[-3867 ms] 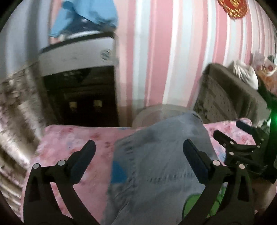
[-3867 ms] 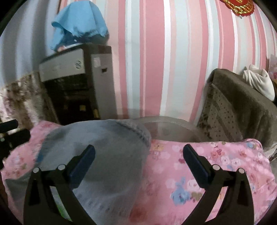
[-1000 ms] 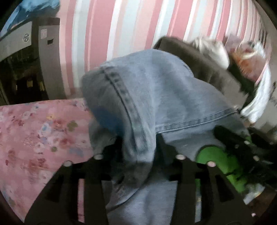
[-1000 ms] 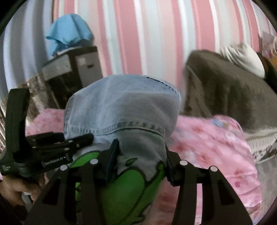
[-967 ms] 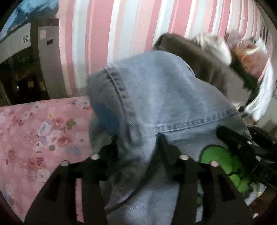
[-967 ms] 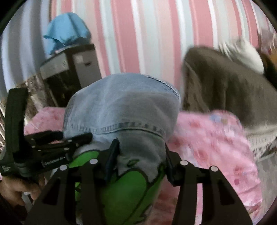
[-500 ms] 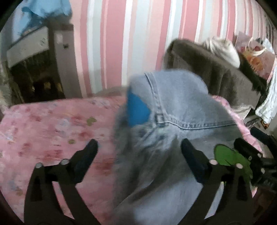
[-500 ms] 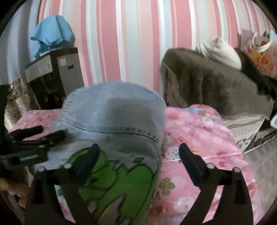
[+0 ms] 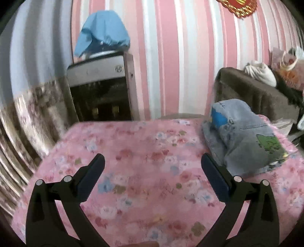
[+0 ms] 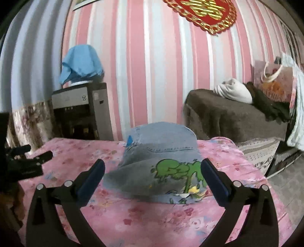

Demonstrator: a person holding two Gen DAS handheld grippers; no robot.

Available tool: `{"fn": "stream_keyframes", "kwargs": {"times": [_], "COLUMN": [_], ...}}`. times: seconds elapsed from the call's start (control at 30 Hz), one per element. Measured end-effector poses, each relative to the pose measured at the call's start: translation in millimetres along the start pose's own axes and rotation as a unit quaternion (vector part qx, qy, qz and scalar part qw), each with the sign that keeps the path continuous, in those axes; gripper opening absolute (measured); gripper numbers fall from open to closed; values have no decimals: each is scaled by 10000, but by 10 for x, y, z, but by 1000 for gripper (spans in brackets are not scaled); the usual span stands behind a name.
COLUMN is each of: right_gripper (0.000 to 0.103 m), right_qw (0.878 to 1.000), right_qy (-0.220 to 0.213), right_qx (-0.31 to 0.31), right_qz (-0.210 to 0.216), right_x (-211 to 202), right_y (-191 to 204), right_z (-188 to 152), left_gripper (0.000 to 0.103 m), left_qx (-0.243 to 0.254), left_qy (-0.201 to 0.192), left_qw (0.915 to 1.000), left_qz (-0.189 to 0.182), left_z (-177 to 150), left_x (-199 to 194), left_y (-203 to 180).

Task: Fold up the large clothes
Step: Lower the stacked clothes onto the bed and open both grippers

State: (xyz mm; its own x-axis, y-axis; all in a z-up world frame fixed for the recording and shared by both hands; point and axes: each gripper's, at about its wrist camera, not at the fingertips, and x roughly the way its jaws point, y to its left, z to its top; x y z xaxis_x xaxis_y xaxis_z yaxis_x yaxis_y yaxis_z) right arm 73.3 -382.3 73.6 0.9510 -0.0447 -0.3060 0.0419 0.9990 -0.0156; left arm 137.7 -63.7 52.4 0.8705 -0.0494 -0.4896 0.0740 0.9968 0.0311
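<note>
1. The pink floral bedspread (image 10: 152,218) covers the whole work surface.
2. A denim garment (image 10: 161,163) lies on it as a compact folded bundle, pale blue with a green cartoon print (image 10: 176,169) facing up and a seam running across.
3. The right gripper (image 10: 152,172) hovers before the bundle, jaws wide apart, empty.
4. The left gripper (image 9: 152,171) hangs over bare bedspread, jaws apart, the garment (image 9: 245,140) near its right finger.

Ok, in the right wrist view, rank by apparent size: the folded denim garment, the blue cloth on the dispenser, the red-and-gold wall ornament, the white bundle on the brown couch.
1. Folded denim garment, nearest the camera.
2. Red-and-gold wall ornament, partly cropped, and blue cloth: too close to rank.
3. White bundle.
</note>
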Motion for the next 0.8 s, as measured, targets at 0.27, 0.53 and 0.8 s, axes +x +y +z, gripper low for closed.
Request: {"fn": "stream_keyframes", "kwargs": {"times": [0.27, 0.53, 0.8], "right_gripper": [101, 101, 101], "right_qw": [9998, 9995, 9995], "right_qy": [-4, 185, 152], "right_qx": [-134, 54, 116], "right_qz": [-174, -263, -244], "right_x": [-31, 114, 92], "right_y": [43, -116, -143], "right_z": [-179, -259, -257], "left_gripper": [100, 100, 100], "left_qx": [-196, -25, -62], "left_qy": [-505, -634, -471], "left_qw": [9985, 9980, 9987], "left_qz": [-9, 35, 187], "left_z": [-200, -252, -309], "left_x": [-241, -249, -84], "left_y": [97, -30, -16]}}
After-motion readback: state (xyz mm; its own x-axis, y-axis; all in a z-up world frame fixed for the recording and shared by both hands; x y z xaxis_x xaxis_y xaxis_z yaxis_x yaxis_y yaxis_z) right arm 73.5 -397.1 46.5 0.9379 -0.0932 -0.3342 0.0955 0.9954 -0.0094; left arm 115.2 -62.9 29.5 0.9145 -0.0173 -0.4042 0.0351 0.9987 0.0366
